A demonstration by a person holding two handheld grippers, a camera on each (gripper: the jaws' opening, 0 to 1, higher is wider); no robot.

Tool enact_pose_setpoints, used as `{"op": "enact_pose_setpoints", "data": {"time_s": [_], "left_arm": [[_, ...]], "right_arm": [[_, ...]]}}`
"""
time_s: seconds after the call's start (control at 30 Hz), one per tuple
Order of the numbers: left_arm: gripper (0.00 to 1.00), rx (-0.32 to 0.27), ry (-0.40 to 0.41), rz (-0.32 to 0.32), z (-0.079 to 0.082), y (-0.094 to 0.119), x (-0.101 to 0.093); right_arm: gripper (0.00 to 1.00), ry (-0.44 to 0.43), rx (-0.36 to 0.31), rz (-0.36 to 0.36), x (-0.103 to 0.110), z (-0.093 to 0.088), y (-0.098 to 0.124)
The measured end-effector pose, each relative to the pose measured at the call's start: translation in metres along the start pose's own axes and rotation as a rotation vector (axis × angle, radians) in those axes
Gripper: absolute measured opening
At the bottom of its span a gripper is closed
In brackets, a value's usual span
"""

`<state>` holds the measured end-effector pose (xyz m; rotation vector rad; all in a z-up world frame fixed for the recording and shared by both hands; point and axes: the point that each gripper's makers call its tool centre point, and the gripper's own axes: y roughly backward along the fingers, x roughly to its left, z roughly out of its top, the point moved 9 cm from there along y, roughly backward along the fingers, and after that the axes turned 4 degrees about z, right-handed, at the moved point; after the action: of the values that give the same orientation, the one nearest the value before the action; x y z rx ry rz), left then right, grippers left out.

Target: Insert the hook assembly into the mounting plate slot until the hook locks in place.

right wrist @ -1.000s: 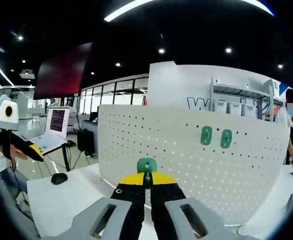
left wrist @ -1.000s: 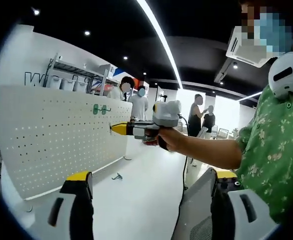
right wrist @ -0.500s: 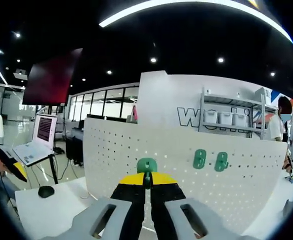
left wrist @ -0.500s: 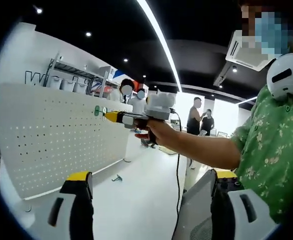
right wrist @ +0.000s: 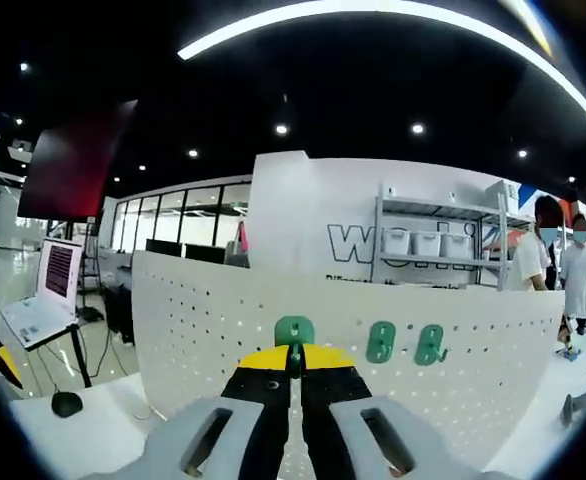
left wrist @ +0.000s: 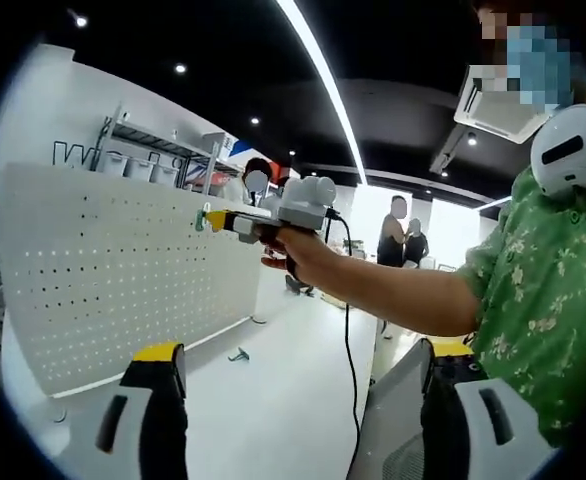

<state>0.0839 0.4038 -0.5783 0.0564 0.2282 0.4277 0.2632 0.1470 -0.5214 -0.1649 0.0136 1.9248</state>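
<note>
The left gripper (left wrist: 293, 400) is resting low in the left gripper view with its jaws wide apart and nothing between them. Across from it, the right gripper (left wrist: 235, 222) is reaching out from a person's hand (left wrist: 291, 250) toward the top edge of the white pegboard (left wrist: 93, 270). Its yellow tip is sitting right by the green hooks (left wrist: 201, 218) that are already hanging near that top edge. One more small hook (left wrist: 235, 353) is lying on the white tabletop (left wrist: 263, 400), near the bottom edge of the board.

In the right gripper view, the right gripper (right wrist: 294, 358) is squeezing its jaws tight on a green hook piece (right wrist: 294, 330). The piece is standing up between the yellow tips and pointing at the board (right wrist: 223, 330). Two green hooks (right wrist: 405, 343) are sitting on the board just to the side of it, close to the top edge.

Here is what could go wrong, I think. The piece is looking very close to the hooks already there, so it could bump them or push one loose. If the piece is tilting, its pegs could miss the holes and scrape the board. The thin grip could slip, and the piece could drop down to the tabletop. Pushing too softly could leave it hanging without locking.
</note>
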Motion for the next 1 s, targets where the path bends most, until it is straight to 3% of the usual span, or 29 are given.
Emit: {"op": "enact_pose_setpoints", "data": {"time_s": [0.27, 1.0], "left_arm": [[1.00, 0.005, 0.011, -0.007, -0.002, -0.002, 0.004], [0.97, 0.000, 0.034, -0.021, -0.006, -0.004, 0.020]], "right_arm": [[0.01, -0.023, -0.025, -0.079, -0.011, -0.001, -0.016], [0.01, -0.023, -0.004, -0.149, -0.019, -0.013, -0.044]]}}
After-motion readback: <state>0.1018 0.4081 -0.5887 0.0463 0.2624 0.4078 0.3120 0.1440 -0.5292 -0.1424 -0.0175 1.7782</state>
